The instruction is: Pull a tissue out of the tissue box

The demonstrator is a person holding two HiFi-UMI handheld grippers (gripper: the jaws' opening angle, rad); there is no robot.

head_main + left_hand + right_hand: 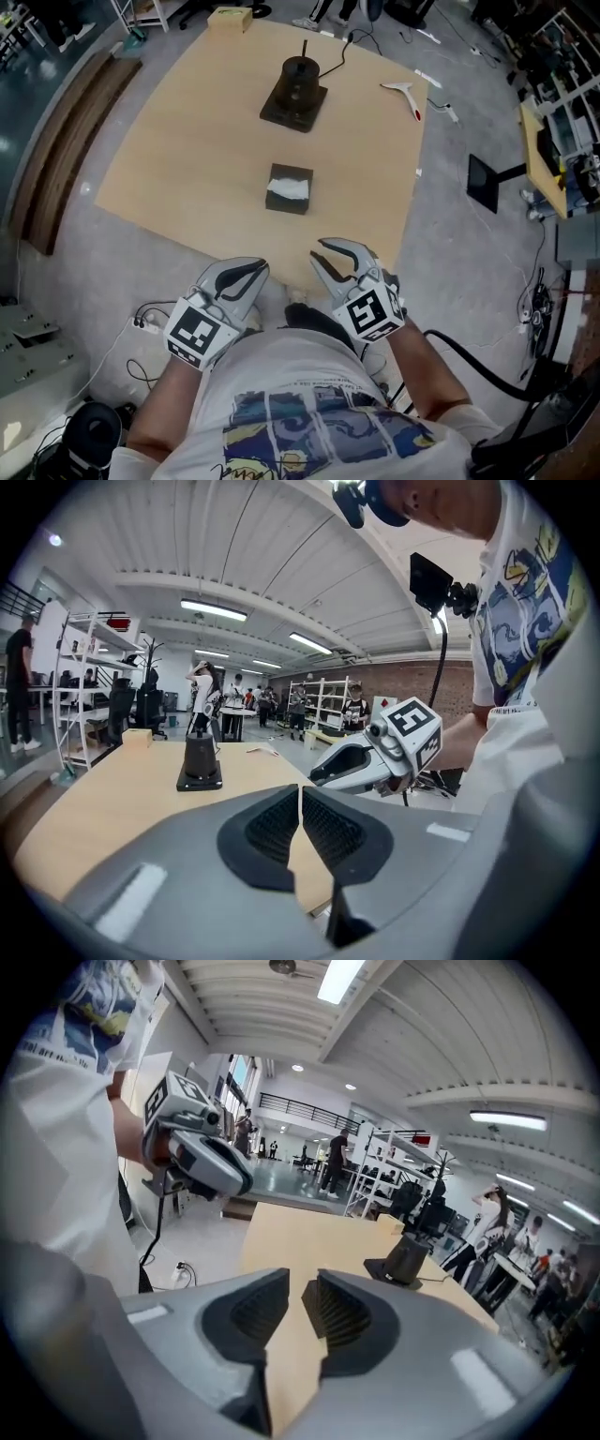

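Observation:
A dark tissue box (289,188) with a white tissue (289,189) showing at its top sits at the middle of the wooden table (187,159). Both grippers hang side by side off the table's near edge, well short of the box. My left gripper (258,269) (300,794) has its pads together with nothing between them. The jaws of my right gripper (317,251) (295,1283) stand apart with a clear gap, empty. The box shows in neither gripper view. In the left gripper view the right gripper (361,761) shows to the right.
A black stand (295,91) (200,761) (403,1260) with a cable stands at the table's far side. A white tool with a red tip (405,91) lies at the far right corner, a small wooden box (230,19) at the far edge. Shelves and people fill the room behind.

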